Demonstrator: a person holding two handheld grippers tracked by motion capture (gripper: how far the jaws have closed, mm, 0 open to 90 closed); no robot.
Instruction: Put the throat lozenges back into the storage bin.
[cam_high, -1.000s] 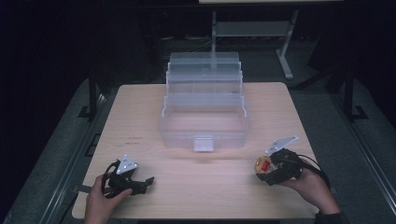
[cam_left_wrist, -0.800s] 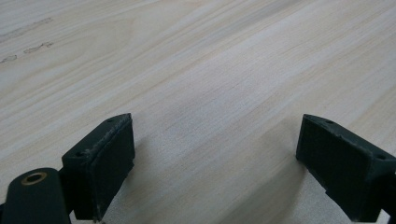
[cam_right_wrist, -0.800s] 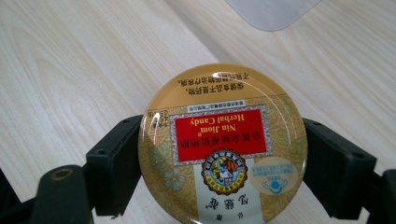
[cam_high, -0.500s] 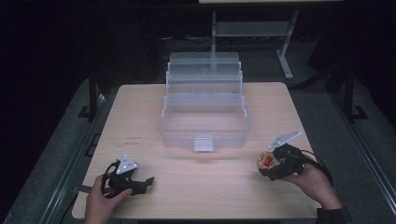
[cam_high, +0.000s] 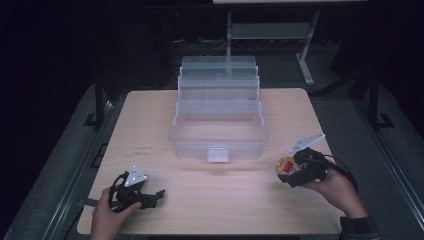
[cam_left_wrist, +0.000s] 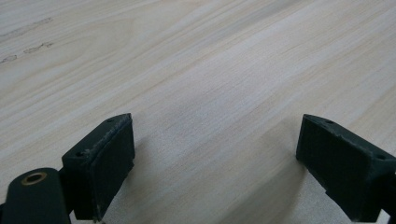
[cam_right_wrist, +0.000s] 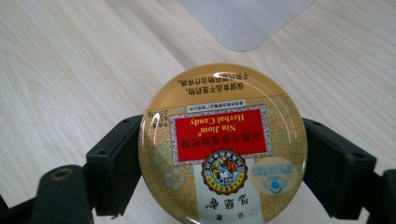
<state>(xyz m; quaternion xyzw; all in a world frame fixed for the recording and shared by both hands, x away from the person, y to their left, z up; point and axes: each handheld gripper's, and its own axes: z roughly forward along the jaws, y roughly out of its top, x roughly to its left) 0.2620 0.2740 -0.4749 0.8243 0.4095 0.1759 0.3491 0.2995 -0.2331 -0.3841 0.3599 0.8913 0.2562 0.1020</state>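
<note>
At the near left of the pale wooden surface (cam_high: 215, 195), the left gripper (cam_left_wrist: 215, 154) rests low with its black fingers (cam_left_wrist: 107, 158) spread wide apart over bare wood. At the near right, the right gripper (cam_right_wrist: 222, 154) has its fingers (cam_right_wrist: 114, 163) clamped on the rim of a round gold tin of herbal candy with a red label (cam_right_wrist: 222, 144), held just above the surface. Farther back, mid-surface, stands a clear plastic tiered storage box (cam_high: 218, 117), opened, well apart from both grippers.
</note>
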